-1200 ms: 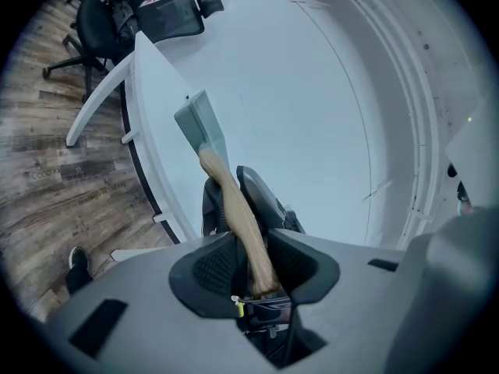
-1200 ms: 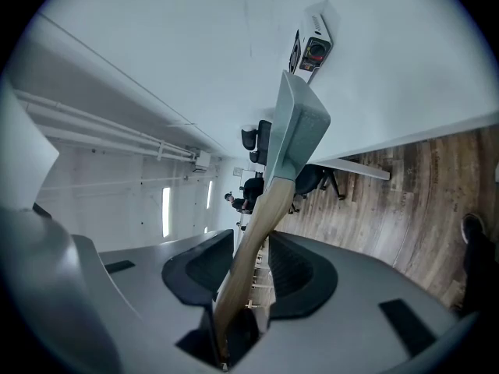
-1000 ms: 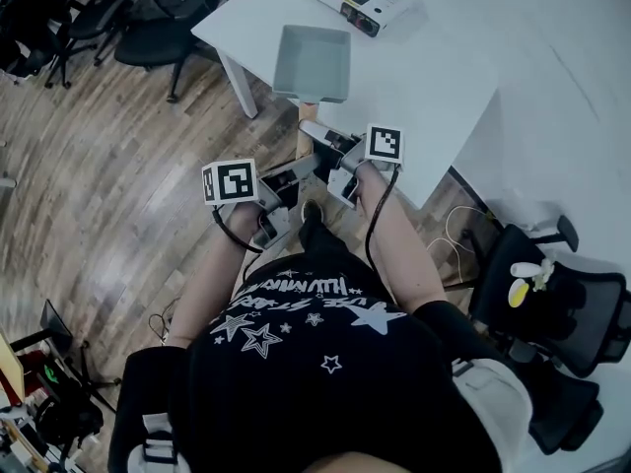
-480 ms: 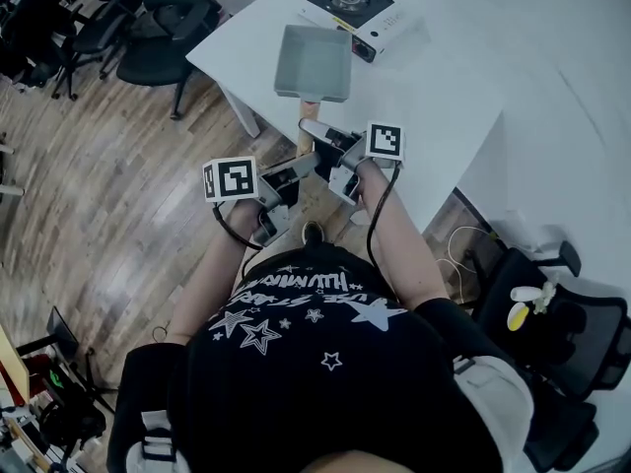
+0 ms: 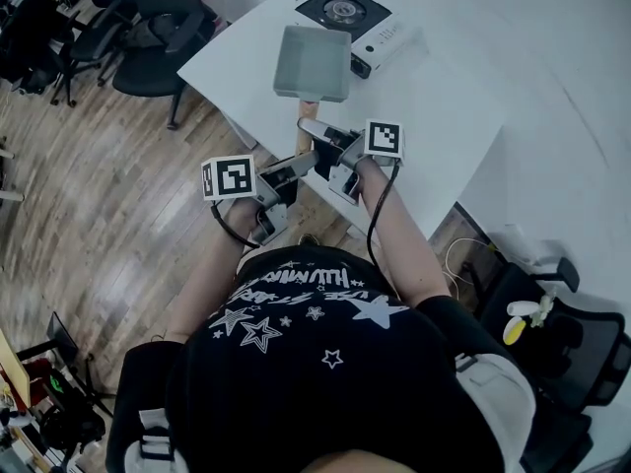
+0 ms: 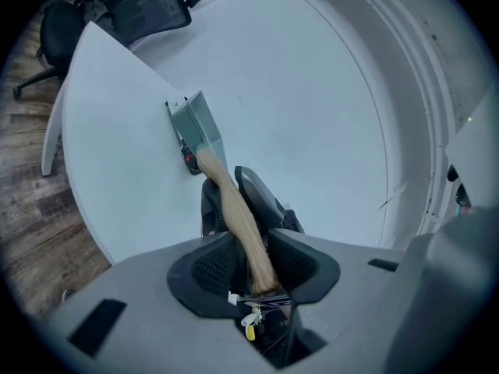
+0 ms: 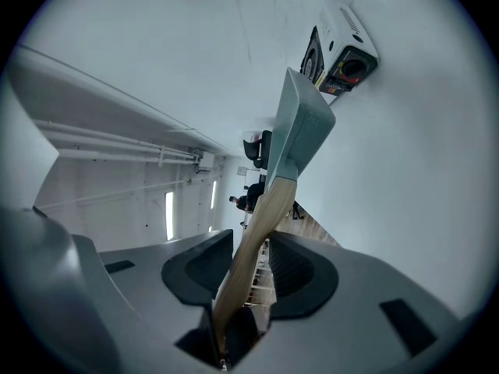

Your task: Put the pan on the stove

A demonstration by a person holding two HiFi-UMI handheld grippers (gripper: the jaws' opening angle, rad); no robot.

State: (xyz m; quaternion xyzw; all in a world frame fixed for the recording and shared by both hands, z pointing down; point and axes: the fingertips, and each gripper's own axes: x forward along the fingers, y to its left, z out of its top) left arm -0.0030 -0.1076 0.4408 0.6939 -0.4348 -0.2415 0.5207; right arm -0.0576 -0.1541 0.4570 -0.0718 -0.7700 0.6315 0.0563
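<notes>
Where the head view looks down past the person's black starred shirt (image 5: pixel 296 333), the left gripper (image 5: pixel 308 158) and the right gripper (image 5: pixel 310 127) reach forward side by side. Both meet on the wooden handle (image 5: pixel 305 109) of the pan (image 5: pixel 313 62). The square grey pan lies straight ahead of both sets of jaws, over the white table (image 5: pixel 444 106). The stove (image 5: pixel 353 13) sits beyond it and a little to the right, its near corner just beside the pan's far right corner, so the pan is not on the burner. To the left of the left gripper is the wood floor (image 5: pixel 118 185), with dark office chairs (image 5: pixel 158 18) farther ahead on that side.

In the left gripper view, the left gripper (image 6: pixel 251 252) has its jaws narrowed onto the butt end of the handle (image 6: pixel 230 201), with a pad against the wood on either side. Further along, the right gripper (image 6: pixel 253 197) clamps the same handle. The pan (image 6: pixel 199 127) stands past it over the table (image 6: pixel 312 92).

In the right gripper view, the right gripper (image 7: pixel 248 275) holds the handle (image 7: pixel 265 209) between narrowed jaws, the wood slanting up out of them. The pan (image 7: pixel 300 127) is dead ahead. The stove (image 7: pixel 339 49) is just beyond the pan's far edge, its black burner and a red knob turned toward the gripper
</notes>
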